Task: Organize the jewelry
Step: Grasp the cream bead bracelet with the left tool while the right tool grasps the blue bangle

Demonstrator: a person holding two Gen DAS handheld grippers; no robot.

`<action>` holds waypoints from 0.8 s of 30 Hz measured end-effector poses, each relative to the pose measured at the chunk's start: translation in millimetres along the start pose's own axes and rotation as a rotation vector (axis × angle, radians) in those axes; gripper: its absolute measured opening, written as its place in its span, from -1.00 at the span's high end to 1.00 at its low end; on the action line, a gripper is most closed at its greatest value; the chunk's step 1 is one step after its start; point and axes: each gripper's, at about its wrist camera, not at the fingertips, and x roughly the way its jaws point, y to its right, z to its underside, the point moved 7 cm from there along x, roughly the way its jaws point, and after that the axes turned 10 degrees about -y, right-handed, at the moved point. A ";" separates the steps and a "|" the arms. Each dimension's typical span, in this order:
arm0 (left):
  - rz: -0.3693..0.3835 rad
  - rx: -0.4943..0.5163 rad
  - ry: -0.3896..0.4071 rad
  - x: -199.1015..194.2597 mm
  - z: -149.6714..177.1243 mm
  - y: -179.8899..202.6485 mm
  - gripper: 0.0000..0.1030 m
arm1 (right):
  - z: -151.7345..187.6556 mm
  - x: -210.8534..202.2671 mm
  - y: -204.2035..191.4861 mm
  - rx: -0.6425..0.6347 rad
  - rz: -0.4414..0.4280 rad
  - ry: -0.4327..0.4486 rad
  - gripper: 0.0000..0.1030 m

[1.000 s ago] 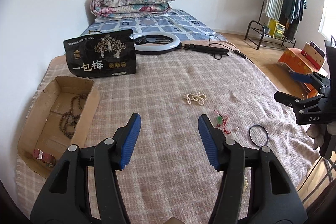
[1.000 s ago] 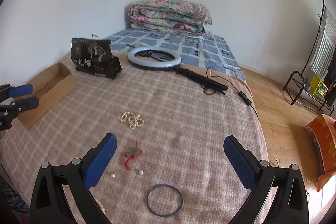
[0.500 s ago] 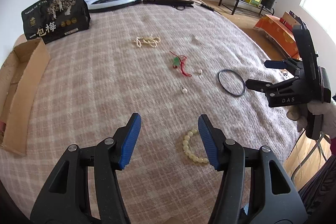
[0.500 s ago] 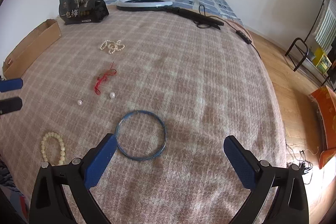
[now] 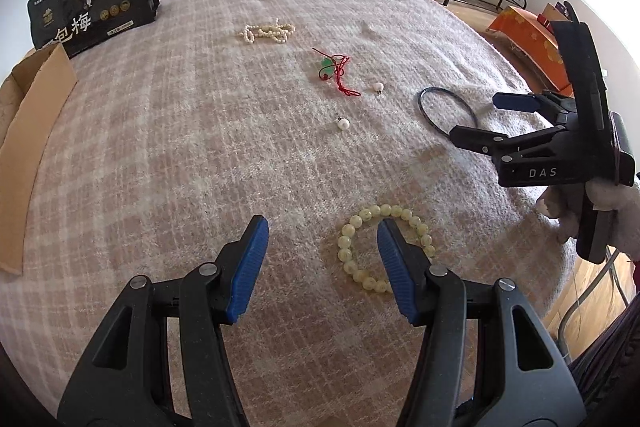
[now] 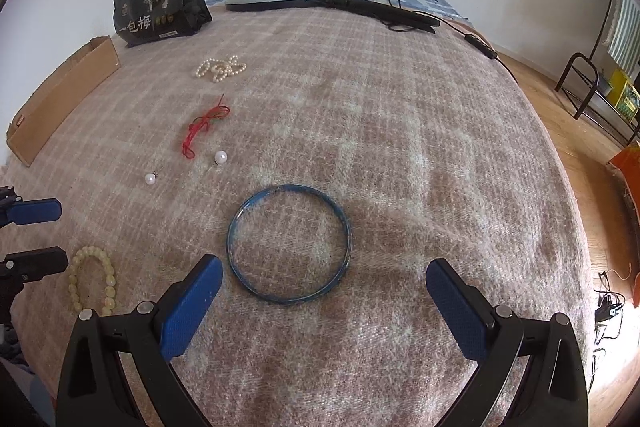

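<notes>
While the checked blanket (image 6: 400,131) fills both views, the cardboard box (image 5: 28,147) has slid out to the far left of the left gripper (image 5: 320,239), jaws apart and empty. The right gripper (image 6: 324,279), spread wide and empty, has come down: the blue bangle (image 6: 289,243) now lies just ahead between its fingers, closer than half a second ago. The pale bead bracelet (image 5: 380,247) now sits against the left gripper's right finger. Two loose pearls (image 6: 220,157) lie further ahead-left.
</notes>
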 end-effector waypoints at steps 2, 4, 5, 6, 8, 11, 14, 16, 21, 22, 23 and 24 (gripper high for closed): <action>-0.003 0.007 -0.005 3.1 -0.9 0.5 -0.13 | -0.9 5.4 -0.7 -0.005 0.005 -0.013 -0.99; -0.008 0.009 -0.010 6.1 -1.4 -0.2 -0.13 | -3.0 7.9 -1.3 -0.006 0.004 -0.012 -0.99; -0.007 0.009 -0.013 7.9 -2.2 -0.6 -0.13 | -4.1 7.9 -1.5 -0.005 0.003 -0.007 -0.99; -0.010 0.009 -0.016 9.4 -2.0 -1.1 -0.13 | -5.2 8.0 -2.0 -0.006 0.003 -0.003 -0.99; -0.015 0.012 -0.022 13.0 -2.1 -1.7 -0.13 | -7.5 9.0 -3.1 -0.009 0.004 0.001 -0.99; -0.019 0.020 -0.032 17.5 -1.6 -1.4 -0.13 | -11.0 11.7 -5.0 -0.013 0.004 -0.001 -0.99; -0.030 0.033 -0.038 20.8 -1.3 0.1 -0.09 | -14.0 14.6 -6.8 -0.017 0.002 -0.004 -0.99; -0.041 0.038 -0.040 23.1 -1.7 0.2 -0.01 | -15.3 17.2 -7.1 -0.016 0.000 -0.005 -0.99; -0.049 0.056 -0.037 24.2 -1.1 3.5 0.21 | -17.0 23.3 -8.3 -0.019 0.007 -0.019 -0.99; -0.055 0.061 -0.036 24.7 -1.6 3.7 0.29 | -17.2 23.8 -8.6 -0.019 0.008 -0.021 -0.99; -0.056 0.064 -0.035 24.7 -2.0 3.9 0.42 | -17.5 24.2 -8.9 -0.020 0.007 -0.023 -0.99; -0.054 0.064 -0.035 24.5 -2.3 4.0 0.48 | -16.9 24.6 -8.3 -0.018 0.006 -0.025 -0.99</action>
